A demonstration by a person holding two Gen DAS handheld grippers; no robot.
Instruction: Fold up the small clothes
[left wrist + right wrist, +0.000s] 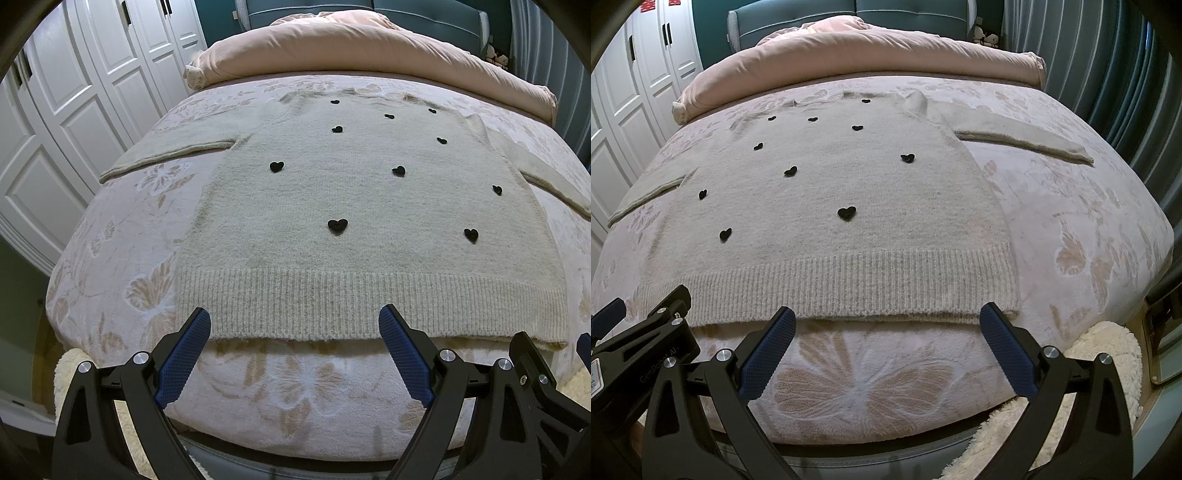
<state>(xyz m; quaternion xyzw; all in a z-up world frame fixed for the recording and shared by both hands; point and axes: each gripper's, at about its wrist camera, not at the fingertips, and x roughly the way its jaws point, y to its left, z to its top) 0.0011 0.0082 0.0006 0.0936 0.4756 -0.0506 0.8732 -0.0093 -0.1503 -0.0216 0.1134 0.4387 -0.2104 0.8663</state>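
A small cream knit sweater (332, 199) with black hearts lies flat on the bed, both sleeves spread out to the sides, ribbed hem toward me. It also shows in the right wrist view (827, 206). My left gripper (295, 317) is open and empty, its blue fingertips over the hem's left part. My right gripper (888, 314) is open and empty, its fingertips at the hem's right part. The right gripper's edge shows in the left wrist view (532, 354); the left gripper's edge shows in the right wrist view (646, 325).
The bed has a pale butterfly-pattern cover (280, 384). A pink duvet (351, 44) is bunched at the head end. White wardrobe doors (66, 110) stand on the left. A fluffy white rug (1089, 369) lies by the bed's near right corner.
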